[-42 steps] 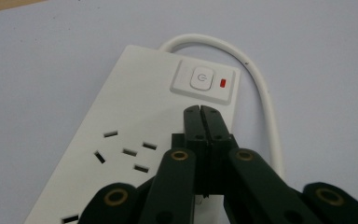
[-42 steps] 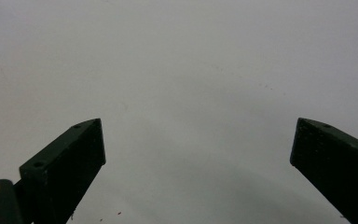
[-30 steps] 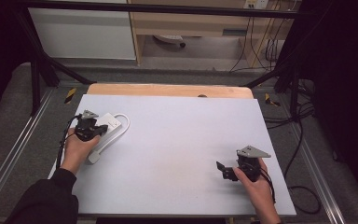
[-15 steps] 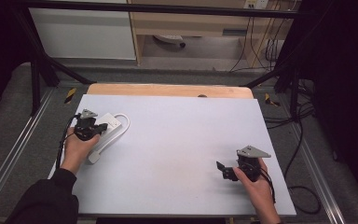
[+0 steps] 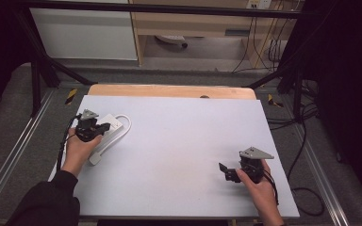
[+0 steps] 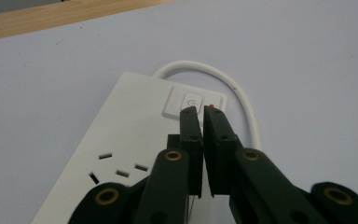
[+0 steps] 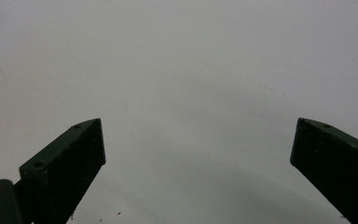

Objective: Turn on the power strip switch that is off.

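1. While the person's left hand [image 5: 78,149] rests at the left side of the table [image 5: 179,141], it holds the left gripper [image 5: 104,127] over a white power strip [image 5: 114,124].
2. Seen in the left gripper view, the left gripper [image 6: 201,112] has its jaws drawn almost together, with just a thin slit between them and nothing held in it.
3. Its tips sit right at the strip's switch panel [image 6: 193,100], over the round power button; whether they actually touch it I cannot tell.
4. A small red indicator [image 6: 213,106] shows just beside the tip of the right-hand jaw in that view.
5. The power strip [image 6: 121,140] lies flat on the pale table surface, with a set of socket slots [image 6: 116,168] nearer the camera than the switch.
6. A white cord [image 6: 233,93] leaves the strip's far end and loops around to the right; in the high view the cord [image 5: 118,136] runs back toward the near left and ends at a plug [image 5: 95,159] beside the left hand.
7. Well apart from all this, at the near right of the table, the right hand [image 5: 259,188] holds the right gripper [image 5: 226,172], which points left.
8. In the right gripper view, the right gripper [image 7: 198,140] has its jaws spread wide, with bare table between them and nothing in its hold.
9. A strip of wooden edge [image 5: 169,90] runs along the table's far side.
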Demonstrator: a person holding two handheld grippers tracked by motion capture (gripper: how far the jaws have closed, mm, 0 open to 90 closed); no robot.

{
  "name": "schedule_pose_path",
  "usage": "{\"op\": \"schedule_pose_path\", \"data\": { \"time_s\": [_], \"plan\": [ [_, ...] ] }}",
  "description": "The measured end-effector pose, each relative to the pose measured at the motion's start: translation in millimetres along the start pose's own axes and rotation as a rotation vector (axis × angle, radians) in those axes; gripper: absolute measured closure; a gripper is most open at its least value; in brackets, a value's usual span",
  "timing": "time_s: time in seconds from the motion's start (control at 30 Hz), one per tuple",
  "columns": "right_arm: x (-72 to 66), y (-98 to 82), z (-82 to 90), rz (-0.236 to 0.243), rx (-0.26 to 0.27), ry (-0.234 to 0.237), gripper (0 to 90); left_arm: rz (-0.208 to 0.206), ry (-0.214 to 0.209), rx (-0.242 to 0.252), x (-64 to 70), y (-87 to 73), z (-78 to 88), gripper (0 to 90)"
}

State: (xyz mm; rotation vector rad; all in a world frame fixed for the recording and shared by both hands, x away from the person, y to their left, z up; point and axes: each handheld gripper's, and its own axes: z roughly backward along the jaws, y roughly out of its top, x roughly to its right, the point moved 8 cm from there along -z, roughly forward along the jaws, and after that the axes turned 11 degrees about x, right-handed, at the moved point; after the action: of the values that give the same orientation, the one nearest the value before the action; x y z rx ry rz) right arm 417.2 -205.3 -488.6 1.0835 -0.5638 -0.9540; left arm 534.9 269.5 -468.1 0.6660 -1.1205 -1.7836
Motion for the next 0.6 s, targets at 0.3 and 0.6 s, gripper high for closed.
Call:
{"op": "schedule_pose_path", "data": {
  "time_s": [0.3,0.6],
  "plan": [
    [-0.1,-0.1,-0.1,0.0,-0.001,0.0,3.6,0.014,0.004,0.03,1.6,5.2,1.3,76.8],
    [-0.1,-0.1,-0.1,0.0,-0.001,0.0,3.6,0.022,-0.007,0.051,6.6,8.7,0.8,68.4]
  ]
}}
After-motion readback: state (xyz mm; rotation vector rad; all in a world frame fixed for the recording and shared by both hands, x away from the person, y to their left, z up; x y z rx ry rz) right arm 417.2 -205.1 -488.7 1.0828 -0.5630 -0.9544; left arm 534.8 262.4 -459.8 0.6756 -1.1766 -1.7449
